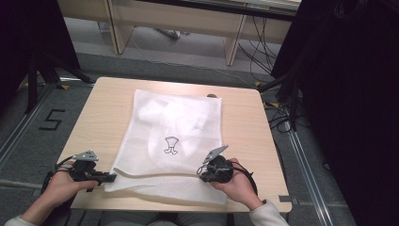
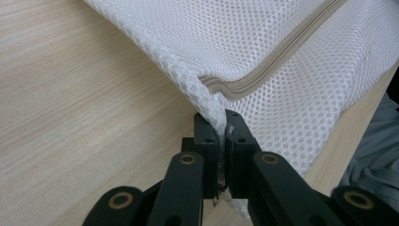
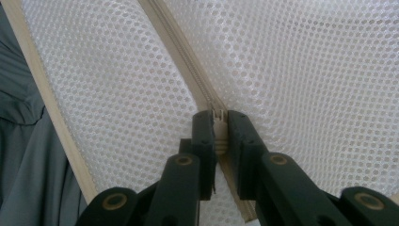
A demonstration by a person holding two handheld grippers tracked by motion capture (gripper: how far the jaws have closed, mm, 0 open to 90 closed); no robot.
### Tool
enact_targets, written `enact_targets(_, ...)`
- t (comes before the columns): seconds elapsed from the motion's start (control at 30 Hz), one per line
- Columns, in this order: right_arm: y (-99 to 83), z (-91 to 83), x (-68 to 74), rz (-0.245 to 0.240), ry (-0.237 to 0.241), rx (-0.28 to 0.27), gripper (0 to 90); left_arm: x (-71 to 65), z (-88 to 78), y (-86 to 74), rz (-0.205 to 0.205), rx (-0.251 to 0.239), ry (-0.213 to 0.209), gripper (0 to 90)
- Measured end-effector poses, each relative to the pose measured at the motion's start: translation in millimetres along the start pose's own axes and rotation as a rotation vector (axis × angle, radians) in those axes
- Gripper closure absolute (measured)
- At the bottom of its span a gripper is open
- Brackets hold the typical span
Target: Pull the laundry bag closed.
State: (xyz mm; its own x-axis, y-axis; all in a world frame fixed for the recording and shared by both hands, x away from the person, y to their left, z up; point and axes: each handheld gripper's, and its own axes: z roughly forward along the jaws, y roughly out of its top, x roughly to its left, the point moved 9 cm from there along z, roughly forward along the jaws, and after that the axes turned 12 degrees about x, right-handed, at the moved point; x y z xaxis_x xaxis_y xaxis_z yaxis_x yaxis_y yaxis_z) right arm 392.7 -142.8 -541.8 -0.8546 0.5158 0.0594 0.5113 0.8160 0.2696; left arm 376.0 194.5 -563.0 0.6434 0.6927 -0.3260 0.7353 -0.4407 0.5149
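The mesh bag [image 1: 176, 136] is laid flat on the bench [image 1: 103, 108]; it is judged light and limp. Its corner is pinched by the left gripper [image 2: 221, 136], its zipper pull [image 3: 219, 129] clamped by the right gripper [image 3: 219, 123].

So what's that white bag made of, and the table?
The white bag looks like soft mesh fabric, probably synthetic: both gripper views show tiny see-through holes and a beige zipper sewn in. The table looks like pale wood or a wood-print laminate, with fine grain lines and a smooth matte top.
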Motion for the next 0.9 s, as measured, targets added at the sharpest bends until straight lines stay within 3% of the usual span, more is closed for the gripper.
enact_targets(0.37, -0.1, -0.2, -1.4, -0.011, -0.004, -0.005, 82.4, 0.1, -1.0, -1.5, 0.004, 0.023, -0.009, 84.8)
enact_targets(0.6, -3.4, -1.6, -1.7, -0.001, 0.007, -0.003, 82.3, -0.1, -0.9, -1.4, 0.002, 0.023, -0.009, 84.8)
enact_targets(0.63, -4.4, -1.5, -0.7, 0.024, 0.002, -0.002, 82.4, 0.0, -0.9, -1.4, 0.003, 0.024, -0.009, 84.8)
enact_targets(0.8, -5.3, -2.9, -3.6, 0.001, -0.002, -0.007, 82.3, 0.2, -0.7, -1.5, 0.003, 0.025, -0.008, 84.8)
enact_targets(0.9, -7.0, -2.7, -1.5, 0.031, 0.006, 0.001, 82.4, 0.2, -0.8, -1.6, 0.003, 0.025, -0.008, 84.8)
